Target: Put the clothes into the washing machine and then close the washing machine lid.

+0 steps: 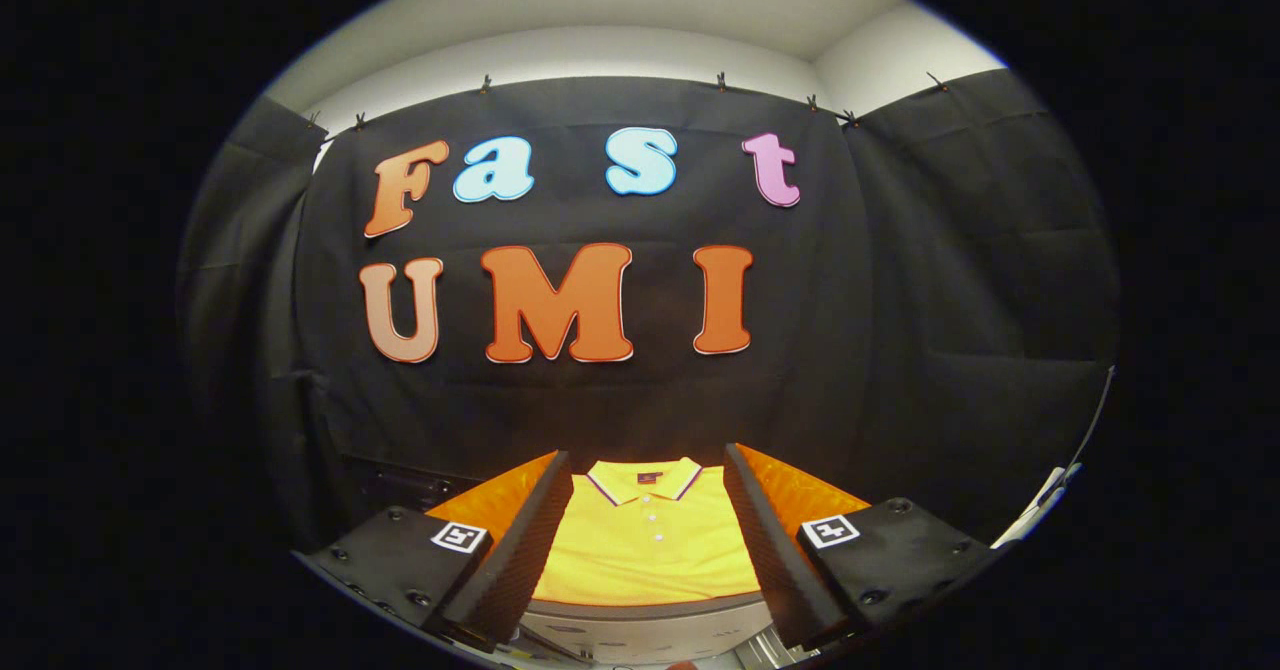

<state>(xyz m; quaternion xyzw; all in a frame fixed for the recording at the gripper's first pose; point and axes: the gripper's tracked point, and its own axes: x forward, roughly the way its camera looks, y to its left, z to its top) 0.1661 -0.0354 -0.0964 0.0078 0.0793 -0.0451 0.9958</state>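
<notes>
Gripper [648, 510] held level, facing the booth's black cloth wall [900, 300]. Its two fingers stand wide apart, nothing clamped between them; each finger carries a small square marker on its top face.

Yellow polo shirt [645, 550] lies flat and spread out, seen in the gap between the fingers and a little below them. Collar end points toward the cloth wall; collar has a dark and light striped edge, and a short button placket runs down from it. Neither finger touches the shirt.

The shirt rests on a pale grey-white surface [640, 630], whose front edge shows nearer the gripper than the shirt's hem. Whether that surface is the washing machine cannot be told.

A white wall and ceiling [600, 20] show above the cloth wall.
</notes>
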